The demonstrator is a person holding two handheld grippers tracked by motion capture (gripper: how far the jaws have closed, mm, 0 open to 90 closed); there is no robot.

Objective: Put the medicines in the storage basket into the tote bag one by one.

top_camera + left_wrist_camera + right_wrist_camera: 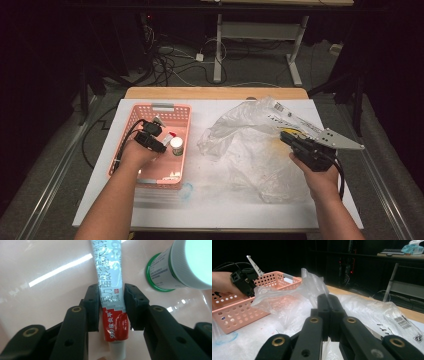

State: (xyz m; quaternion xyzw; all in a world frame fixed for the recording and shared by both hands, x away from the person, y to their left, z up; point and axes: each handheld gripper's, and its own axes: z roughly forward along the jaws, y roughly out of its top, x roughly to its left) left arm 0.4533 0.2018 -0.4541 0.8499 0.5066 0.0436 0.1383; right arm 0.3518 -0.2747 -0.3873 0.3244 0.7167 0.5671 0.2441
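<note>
A grey-and-white tube (110,277) with a red end and white cap lies lengthwise between the jaws of my left gripper (111,293), which is shut on it. This happens inside the pink basket (150,107), where the left gripper (161,141) reaches down over the tube (169,136). A white bottle (180,265) with a green-ringed label stands just beside it in the basket. At the right, my right gripper (286,136) is shut on an edge of the clear plastic bag (245,145). The bag (287,305) rises crumpled from the right gripper (328,298).
The basket (234,312) holds a few more small items near its front wall. A small clear ring with a blue rim (186,190) lies on the white table cover (220,210) in front of the basket. Cables and a desk frame (260,35) stand beyond the table's far wooden edge.
</note>
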